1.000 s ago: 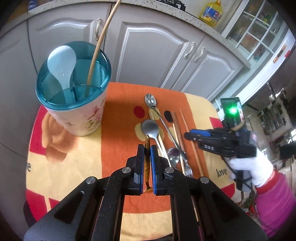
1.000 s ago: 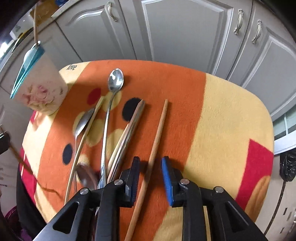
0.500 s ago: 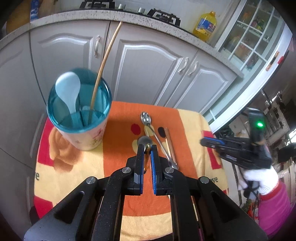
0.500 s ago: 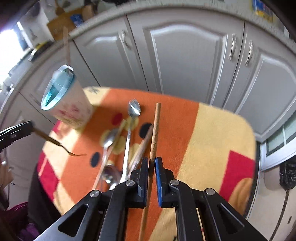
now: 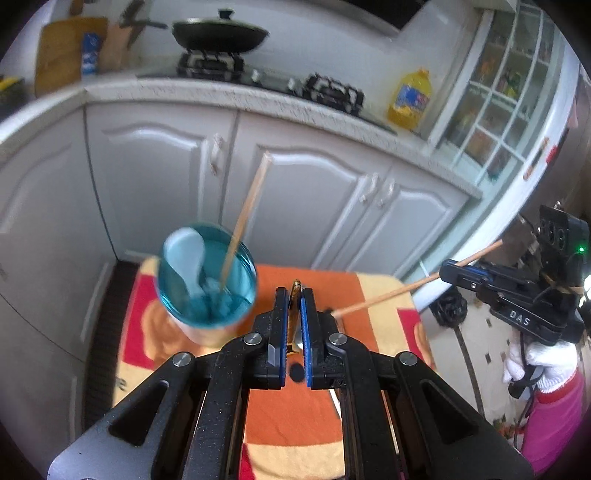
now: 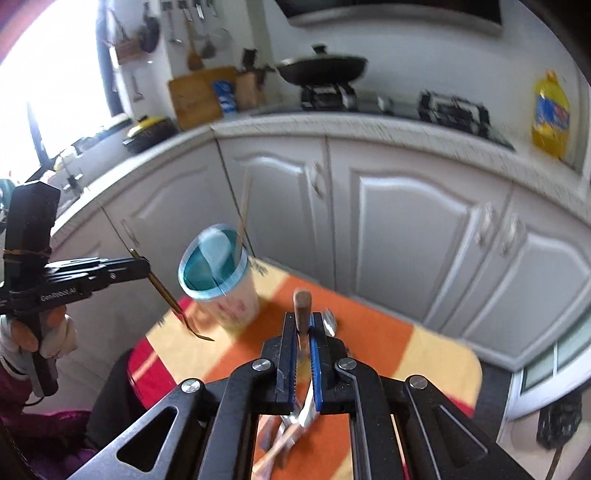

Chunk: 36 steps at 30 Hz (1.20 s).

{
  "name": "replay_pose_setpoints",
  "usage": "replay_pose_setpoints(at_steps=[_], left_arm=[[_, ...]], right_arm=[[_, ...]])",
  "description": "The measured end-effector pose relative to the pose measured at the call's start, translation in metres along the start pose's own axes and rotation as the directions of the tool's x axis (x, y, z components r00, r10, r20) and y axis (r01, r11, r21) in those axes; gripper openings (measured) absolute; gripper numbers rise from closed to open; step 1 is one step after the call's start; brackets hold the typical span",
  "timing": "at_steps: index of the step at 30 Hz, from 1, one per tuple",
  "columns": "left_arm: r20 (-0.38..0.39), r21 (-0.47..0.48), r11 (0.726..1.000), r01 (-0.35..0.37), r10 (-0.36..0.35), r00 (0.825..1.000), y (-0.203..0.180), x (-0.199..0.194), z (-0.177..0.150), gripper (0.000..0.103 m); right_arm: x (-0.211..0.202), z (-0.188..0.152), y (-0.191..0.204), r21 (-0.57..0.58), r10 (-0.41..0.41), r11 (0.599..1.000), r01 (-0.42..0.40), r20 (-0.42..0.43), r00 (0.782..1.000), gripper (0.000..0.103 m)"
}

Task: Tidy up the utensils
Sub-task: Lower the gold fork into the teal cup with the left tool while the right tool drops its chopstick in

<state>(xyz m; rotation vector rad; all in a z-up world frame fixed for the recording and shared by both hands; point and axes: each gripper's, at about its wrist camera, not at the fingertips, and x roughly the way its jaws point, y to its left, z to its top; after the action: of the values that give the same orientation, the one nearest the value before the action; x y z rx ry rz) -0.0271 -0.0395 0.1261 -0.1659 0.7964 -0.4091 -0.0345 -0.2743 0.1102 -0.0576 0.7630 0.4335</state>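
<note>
My left gripper [image 5: 294,301] is shut on a thin brass-coloured utensil [image 6: 168,295] and holds it up above the table. Its curved end hangs down in the right wrist view. A long wooden chopstick [image 5: 388,295] is clamped in my right gripper [image 6: 303,325], which is also raised, and slants down toward the cloth. To the left stands a floral cup with a teal rim [image 5: 207,280]. Inside it are a white spoon [image 5: 184,254] and another chopstick [image 5: 245,221]. Blurred metal utensils [image 6: 291,432] lie on the cloth under my right gripper.
An orange, yellow and red cloth [image 5: 295,424] covers the small table. White cabinets [image 5: 314,192] stand close behind it, under a counter with a stove, a wok [image 5: 221,33] and a yellow oil bottle [image 5: 410,99]. A gloved hand [image 5: 543,362] holds the right gripper.
Both grippers have risen well above the table. The right one closed on the chopstick and lifted it. The left one carried the brass utensil upward, and the cup now looks smaller and lower.
</note>
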Motion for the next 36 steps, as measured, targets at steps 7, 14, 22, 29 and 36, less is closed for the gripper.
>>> replay_pose_setpoints(at_steps=[7, 14, 22, 29, 36], left_arm=[[0.072, -0.04, 0.997, -0.068, 0.071, 0.995, 0.034, -0.018, 0.038, 0.005], [0.057, -0.085, 0.988, -0.126, 0.131, 0.99, 0.065, 0.008, 0.051, 0.005], [0.003, -0.117, 0.978, -0.173, 0.174, 0.985, 0.09, 0.048, 0.044, 0.005], [-0.057, -0.135, 0.974, -0.184, 0.178, 0.982, 0.103, 0.076, 0.034, 0.005], [-0.083, -0.137, 0.971, -0.197, 0.187, 0.979, 0.108, 0.094, 0.029, 0.005]], right_arm=[[-0.005, 0.062, 0.045, -0.113, 0.079, 0.991, -0.071, 0.069, 0.995, 0.006], [0.017, 0.109, 0.079, -0.175, 0.136, 0.977, -0.119, 0.091, 0.986, 0.006], [0.075, 0.126, 0.086, -0.157, 0.139, 0.979, -0.128, 0.057, 0.989, 0.006], [0.142, 0.113, 0.077, -0.11, 0.15, 0.982, -0.154, -0.043, 0.988, 0.006], [0.191, 0.093, 0.067, -0.044, 0.171, 0.983, -0.178, -0.131, 0.976, 0.006]])
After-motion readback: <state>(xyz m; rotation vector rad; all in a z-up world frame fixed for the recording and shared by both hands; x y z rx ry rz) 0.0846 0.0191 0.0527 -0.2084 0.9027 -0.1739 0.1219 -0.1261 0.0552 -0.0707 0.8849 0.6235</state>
